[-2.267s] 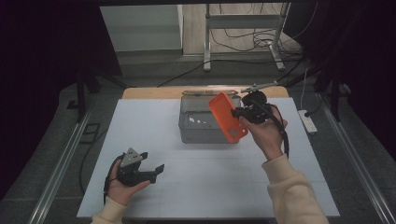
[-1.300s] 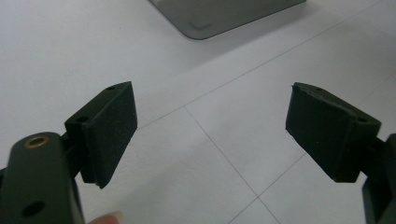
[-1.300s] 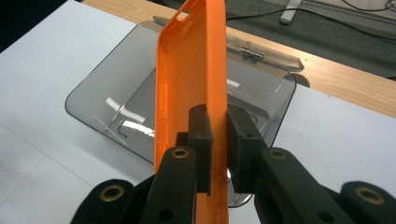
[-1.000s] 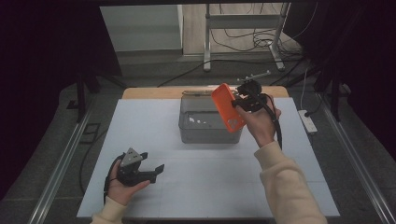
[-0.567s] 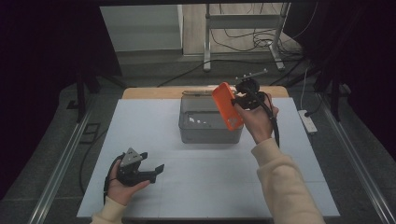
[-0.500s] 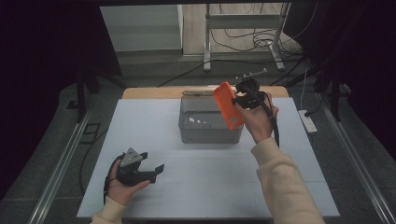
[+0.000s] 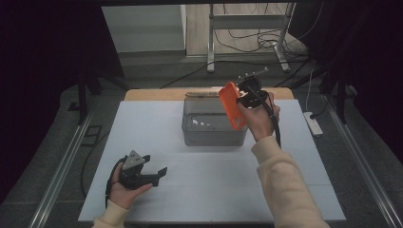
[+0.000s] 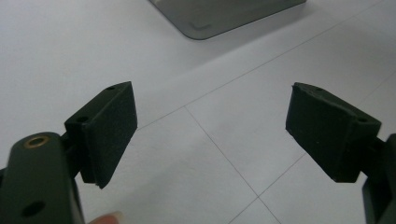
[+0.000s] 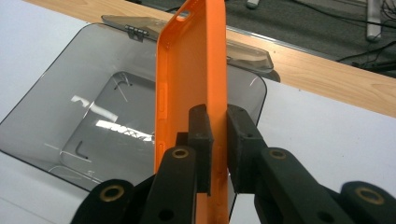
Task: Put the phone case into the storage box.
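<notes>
Orange phone case (image 9: 196,70) has been carried from the grey bin's (image 7: 209,135) right side to above its far right corner, clamped edgewise in the right gripper (image 9: 217,140), so lowering it in looks next. Left gripper (image 8: 210,135) rests open over bare near-left counter (image 7: 294,190); the bin's interior offers ample room.

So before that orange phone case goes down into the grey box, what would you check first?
1. Grip: right gripper shut on the phone case, pinching one side wall. Ok.
2. Case over the box: it hangs above the right part of the opening. Ok.
3. Box open: lid folded back behind it. Ok.
4. Room inside: the bottom looks bare apart from reflections. Ok.
5. Case angle: it stands on edge, so whether it will land flat, cannot tell.
6. Left gripper: open, holding nothing, well away from the box. Ok.
</notes>
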`<action>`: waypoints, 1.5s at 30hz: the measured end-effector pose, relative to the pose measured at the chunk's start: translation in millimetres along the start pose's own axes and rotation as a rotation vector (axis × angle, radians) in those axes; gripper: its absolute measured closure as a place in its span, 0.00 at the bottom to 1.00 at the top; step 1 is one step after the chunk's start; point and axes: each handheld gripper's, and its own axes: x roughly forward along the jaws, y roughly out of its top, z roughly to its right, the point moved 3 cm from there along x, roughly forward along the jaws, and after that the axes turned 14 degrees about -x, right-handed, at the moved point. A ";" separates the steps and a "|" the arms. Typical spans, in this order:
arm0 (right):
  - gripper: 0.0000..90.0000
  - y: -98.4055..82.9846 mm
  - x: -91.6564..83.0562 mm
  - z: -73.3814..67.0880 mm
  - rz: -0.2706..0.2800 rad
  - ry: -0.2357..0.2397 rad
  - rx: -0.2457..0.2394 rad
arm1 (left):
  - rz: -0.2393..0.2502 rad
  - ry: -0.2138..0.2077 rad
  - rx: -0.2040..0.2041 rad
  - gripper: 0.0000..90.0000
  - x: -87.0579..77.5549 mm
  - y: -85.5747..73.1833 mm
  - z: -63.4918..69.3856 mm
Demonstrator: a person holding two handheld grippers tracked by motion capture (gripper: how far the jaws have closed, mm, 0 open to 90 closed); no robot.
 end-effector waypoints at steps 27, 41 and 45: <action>0.90 4.2 16.9 1.8 -0.045 -0.060 0.035 | 0.002 -0.002 0.000 0.18 -0.2 0.0 -0.3; 0.90 4.7 24.7 0.7 -0.076 -0.096 0.032 | 0.003 -0.002 0.000 0.19 -0.9 0.2 -1.4; 0.90 4.4 26.5 1.3 -0.079 -0.100 0.030 | 0.002 -0.003 -0.001 0.19 -0.7 0.3 -1.3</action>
